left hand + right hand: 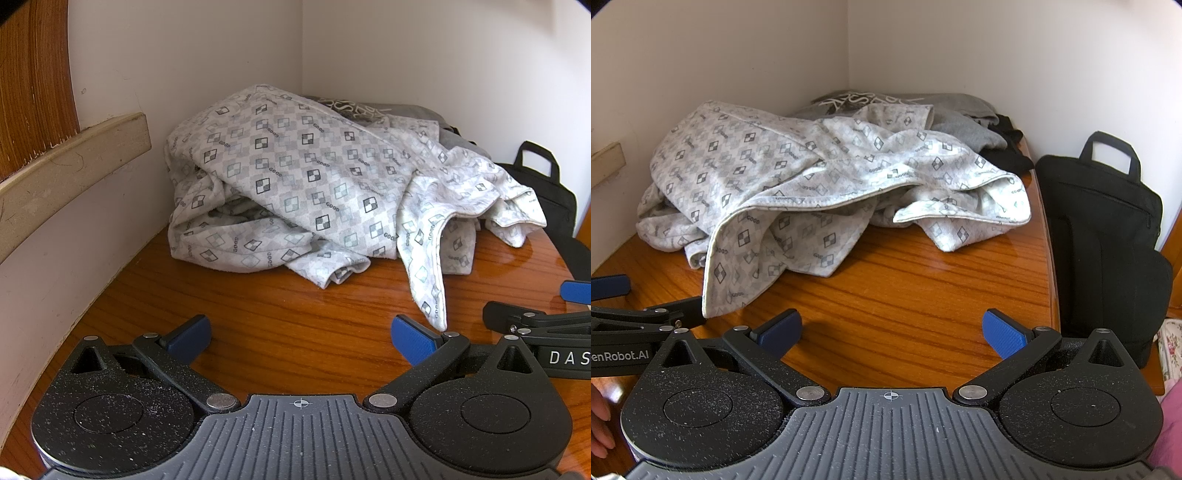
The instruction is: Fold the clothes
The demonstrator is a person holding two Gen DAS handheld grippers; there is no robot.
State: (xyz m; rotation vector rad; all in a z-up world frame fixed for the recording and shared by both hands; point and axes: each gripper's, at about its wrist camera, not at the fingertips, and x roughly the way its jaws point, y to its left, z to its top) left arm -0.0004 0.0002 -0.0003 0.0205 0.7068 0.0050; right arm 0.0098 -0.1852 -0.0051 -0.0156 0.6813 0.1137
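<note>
Left wrist view: a crumpled, diamond-print garment (pixel 295 184) lies heaped on a glossy wooden table (pixel 295 332) in a white-walled corner — left gripper (pixel 301 338) fingers spread, empty.

Right wrist view: right gripper (pixel 892 332) likewise agape; a black bag (pixel 1108 240) stands beside the table — grey clothes (pixel 960 118) behind the heap.

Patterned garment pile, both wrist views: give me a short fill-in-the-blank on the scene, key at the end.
1. The patterned garment lies crumpled on a ____ table.
2. Both the left tool and the right tool have their jaws ____ and hold nothing.
3. The black bag stands beside the table's ____ edge in the right wrist view.
4. Behind the patterned garment lies a ____ garment with a white print.

Missing words: wooden; open; right; grey
</note>
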